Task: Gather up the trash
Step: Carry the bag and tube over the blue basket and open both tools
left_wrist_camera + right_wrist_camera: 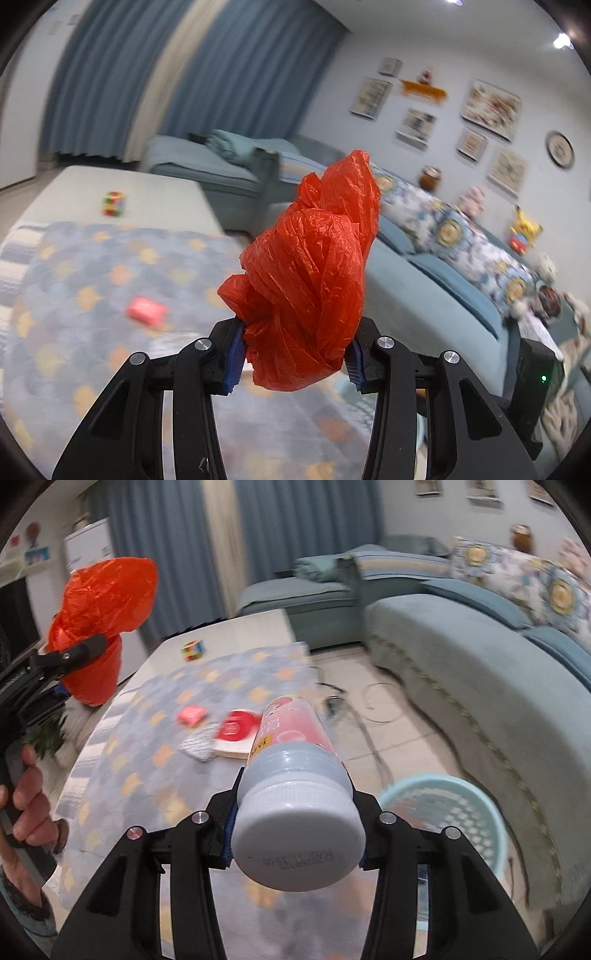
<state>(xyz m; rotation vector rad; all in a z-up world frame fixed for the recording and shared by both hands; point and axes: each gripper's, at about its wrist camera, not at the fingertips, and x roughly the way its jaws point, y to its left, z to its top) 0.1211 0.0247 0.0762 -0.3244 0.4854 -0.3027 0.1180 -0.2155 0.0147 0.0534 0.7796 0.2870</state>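
My left gripper (295, 360) is shut on a crumpled red plastic bag (310, 273), which stands up between its blue pads above the table. The same bag (99, 602) and left gripper (74, 653) show at the left of the right wrist view, held by a hand (26, 794). My right gripper (295, 843) is shut on a plastic bottle (295, 775) with a white cap and pink label, cap end toward the camera. A light blue mesh basket (450, 812) stands on the floor at lower right of the bottle. A small pink packet (147, 310) lies on the patterned tablecloth (92, 280).
On the table (236, 631) lie a colourful cube (194, 650), the pink packet (192, 714), a red-lidded item (236, 727) on a flat board, and a white mesh cloth (199, 746). A blue-grey sofa (480, 657) curves along the right. Cables (373, 701) trail on the tiled floor.
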